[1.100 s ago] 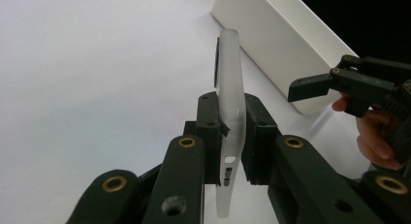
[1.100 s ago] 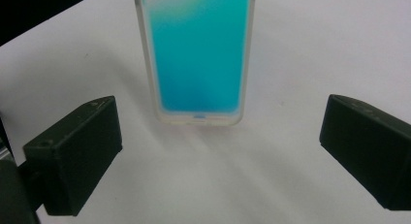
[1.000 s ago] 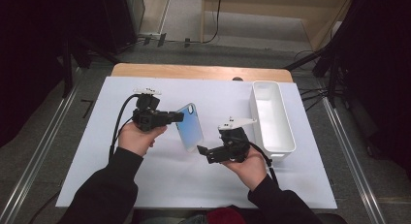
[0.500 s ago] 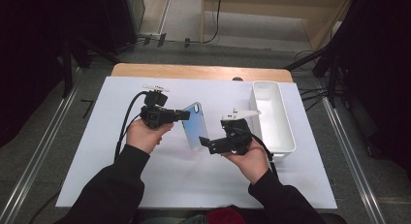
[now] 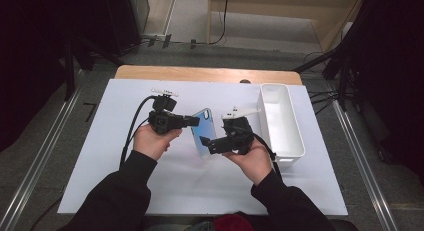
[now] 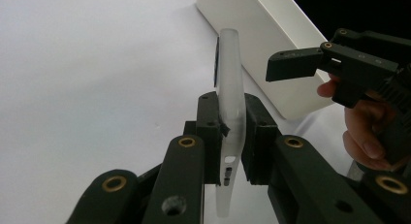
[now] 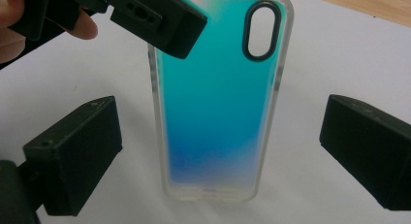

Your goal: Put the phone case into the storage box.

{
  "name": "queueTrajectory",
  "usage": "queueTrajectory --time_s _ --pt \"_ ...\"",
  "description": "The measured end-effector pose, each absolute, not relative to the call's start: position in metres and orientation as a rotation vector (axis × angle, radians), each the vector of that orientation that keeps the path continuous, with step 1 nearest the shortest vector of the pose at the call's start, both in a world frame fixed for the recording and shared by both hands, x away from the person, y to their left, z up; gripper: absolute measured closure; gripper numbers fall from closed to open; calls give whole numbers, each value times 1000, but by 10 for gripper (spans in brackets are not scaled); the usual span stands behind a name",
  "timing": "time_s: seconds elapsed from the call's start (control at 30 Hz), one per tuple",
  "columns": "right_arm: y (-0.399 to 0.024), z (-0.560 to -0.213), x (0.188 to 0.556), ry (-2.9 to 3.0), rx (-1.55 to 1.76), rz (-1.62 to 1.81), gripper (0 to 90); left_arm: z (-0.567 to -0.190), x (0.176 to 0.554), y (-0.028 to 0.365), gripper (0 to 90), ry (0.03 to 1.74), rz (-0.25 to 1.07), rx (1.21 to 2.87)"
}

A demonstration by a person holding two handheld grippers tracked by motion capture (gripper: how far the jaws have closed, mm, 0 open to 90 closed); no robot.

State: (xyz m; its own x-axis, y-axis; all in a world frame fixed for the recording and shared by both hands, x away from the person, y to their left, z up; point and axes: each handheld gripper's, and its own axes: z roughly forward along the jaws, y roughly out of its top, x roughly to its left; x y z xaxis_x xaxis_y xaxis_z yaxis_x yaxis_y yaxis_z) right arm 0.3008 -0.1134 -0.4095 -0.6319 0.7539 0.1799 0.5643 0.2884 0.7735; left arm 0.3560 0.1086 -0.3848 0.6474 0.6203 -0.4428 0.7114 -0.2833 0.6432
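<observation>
Phone case (image 5: 205,131), blue with a clear rim, stands on edge above the white sheet (image 5: 100,161) in the high view, held up between the two hands near the middle of the table; the left gripper (image 5: 192,122) pinches its left side, while the right gripper (image 5: 206,145) sits just beside its lower right edge, and a white bin (image 5: 295,141) lies to the right. Left gripper view: the case (image 6: 230,103) is seen edge-on, upright, with both black pads pressed flat against its two faces; the right gripper (image 6: 291,64) hovers near its upper part, in front of the bin (image 6: 261,35). Right gripper view: the case (image 7: 218,103) faces the camera, camera cutout at top right, and the gripper's own jaws stand wide on either side, clear of its edges; the left gripper (image 7: 169,30) clamps the top left corner.
</observation>
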Motion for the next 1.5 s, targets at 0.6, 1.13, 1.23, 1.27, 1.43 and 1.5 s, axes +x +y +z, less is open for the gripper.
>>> queueTrajectory --time_s 0.6,1.13,1.23,1.27,1.43,1.5 --pt "-97 -413 313 2338 1202 1239 2 -386 353 105 794 1034 -169 1989" --pt "-91 -418 318 2314 1205 1257 124 -383 349 104 793 1015 -169 1968" --pt "-91 -418 319 2313 1209 1254 134 -383 349 104 793 1018 -166 1968" --pt "-91 -418 319 2314 1206 1256 136 -383 349 104 793 1016 -166 1968" --pt "-92 -418 319 2322 1199 1246 146 -384 348 103 792 1018 -174 1964" --pt "-93 -417 319 2322 1200 1249 146 -383 348 103 792 1010 -172 1965"
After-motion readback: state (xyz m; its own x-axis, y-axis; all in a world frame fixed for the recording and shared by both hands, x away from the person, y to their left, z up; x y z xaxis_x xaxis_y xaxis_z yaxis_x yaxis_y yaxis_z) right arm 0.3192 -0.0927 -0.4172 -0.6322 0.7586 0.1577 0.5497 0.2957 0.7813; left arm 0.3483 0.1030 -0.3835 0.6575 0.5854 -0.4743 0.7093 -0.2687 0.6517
